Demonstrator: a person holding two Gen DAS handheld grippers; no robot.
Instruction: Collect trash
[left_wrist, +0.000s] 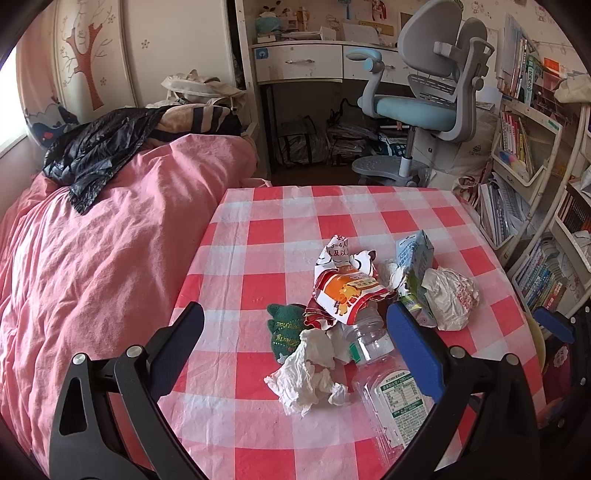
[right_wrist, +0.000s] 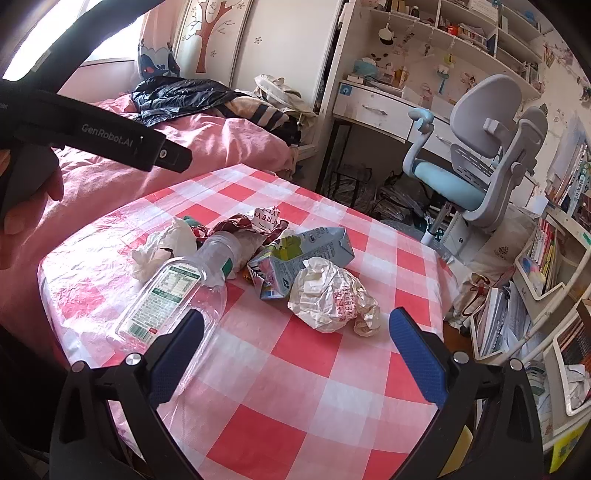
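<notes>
Left gripper (left_wrist: 295, 332): jaws spread wide, empty, hovering above the trash pile. Right gripper (right_wrist: 295, 332): jaws spread wide, empty, above the checkered surface (right_wrist: 295, 424).

Nearest to the left gripper lie a crumpled tissue (left_wrist: 308, 373) and a clear plastic bottle (left_wrist: 384, 380) on its side. Behind them sit a green cloth item (left_wrist: 286, 328) and a crumpled snack wrapper (left_wrist: 343, 284). To the right, a crushed carton (right_wrist: 303, 258) touches a wadded paper wrapper (right_wrist: 328, 299).

Farther off, a black plastic bag (left_wrist: 92, 155) rests on the pink bed (left_wrist: 92, 277). A desk chair (left_wrist: 432, 92) stands at the far wall.
</notes>
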